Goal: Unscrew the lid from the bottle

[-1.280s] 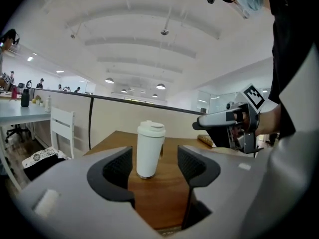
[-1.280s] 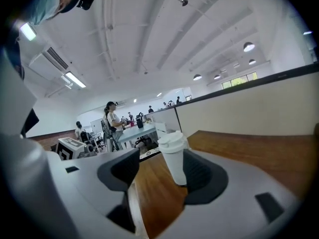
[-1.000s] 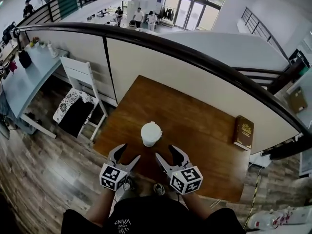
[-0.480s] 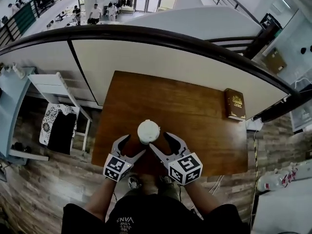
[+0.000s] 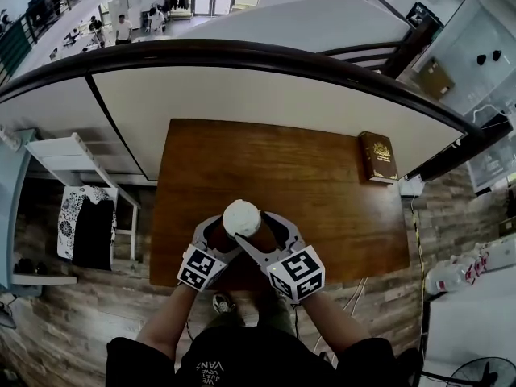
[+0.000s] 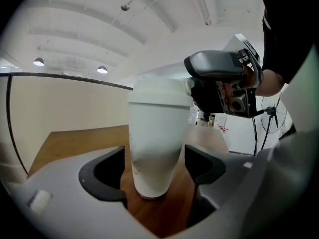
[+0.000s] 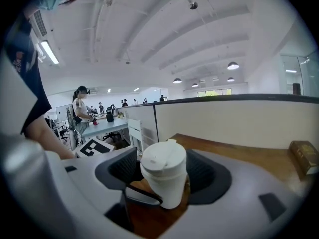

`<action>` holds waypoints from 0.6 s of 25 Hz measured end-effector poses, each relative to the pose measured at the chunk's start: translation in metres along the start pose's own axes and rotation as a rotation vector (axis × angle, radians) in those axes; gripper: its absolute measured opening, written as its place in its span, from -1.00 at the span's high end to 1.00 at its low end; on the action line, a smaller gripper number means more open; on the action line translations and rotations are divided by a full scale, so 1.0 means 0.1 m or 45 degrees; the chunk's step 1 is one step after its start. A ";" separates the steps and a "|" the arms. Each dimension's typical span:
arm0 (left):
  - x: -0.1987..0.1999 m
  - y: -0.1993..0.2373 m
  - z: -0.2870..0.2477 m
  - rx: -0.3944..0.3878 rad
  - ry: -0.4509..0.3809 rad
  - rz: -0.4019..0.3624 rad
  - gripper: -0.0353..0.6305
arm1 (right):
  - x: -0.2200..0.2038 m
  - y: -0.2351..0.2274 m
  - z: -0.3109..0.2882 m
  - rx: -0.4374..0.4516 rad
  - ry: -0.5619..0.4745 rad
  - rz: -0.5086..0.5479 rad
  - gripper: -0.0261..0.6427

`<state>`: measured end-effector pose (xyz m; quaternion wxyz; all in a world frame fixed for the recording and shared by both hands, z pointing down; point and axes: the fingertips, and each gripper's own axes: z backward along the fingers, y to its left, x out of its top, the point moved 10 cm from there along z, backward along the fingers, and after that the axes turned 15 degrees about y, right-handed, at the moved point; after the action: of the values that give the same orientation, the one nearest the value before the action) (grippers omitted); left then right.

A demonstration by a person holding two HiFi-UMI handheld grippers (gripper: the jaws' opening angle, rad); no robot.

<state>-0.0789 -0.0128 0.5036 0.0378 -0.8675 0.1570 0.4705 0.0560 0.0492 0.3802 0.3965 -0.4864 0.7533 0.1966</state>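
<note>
A white bottle point(image 5: 241, 218) with a white lid stands upright near the front edge of the brown table point(image 5: 314, 176). My left gripper point(image 5: 222, 234) straddles its lower body point(image 6: 152, 153). Its jaws are opening, with a gap showing on each side of the bottle. My right gripper point(image 5: 256, 230) comes in from the right at lid height. The lid point(image 7: 163, 162) sits between its pads point(image 7: 205, 172), and these jaws are opening too, with no firm press visible. In the left gripper view the right gripper point(image 6: 222, 81) hangs by the bottle's top.
A brown book point(image 5: 377, 157) lies at the table's far right edge, also seen as the book point(image 7: 304, 156) in the right gripper view. A cream partition wall point(image 5: 242, 95) runs behind the table. A white chair point(image 5: 76, 156) stands off to the left on the wood floor.
Both grippers have moved forward from short of the bottle to either side of it. Their jaws stand wider than before. The bottle has not moved.
</note>
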 end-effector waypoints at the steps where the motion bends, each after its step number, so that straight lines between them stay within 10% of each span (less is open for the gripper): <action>1: 0.01 0.00 -0.04 -0.009 0.001 -0.006 -0.19 | -0.01 -0.01 -0.02 -0.002 0.000 -0.005 0.09; 15: 0.01 0.04 -0.22 -0.045 -0.057 -0.014 -0.19 | -0.08 -0.10 -0.09 -0.014 -0.033 0.103 0.09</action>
<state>-0.0621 -0.0220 0.5147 0.0286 -0.8581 0.1431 0.4924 0.0628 0.0431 0.3934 0.3952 -0.4552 0.7661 0.2228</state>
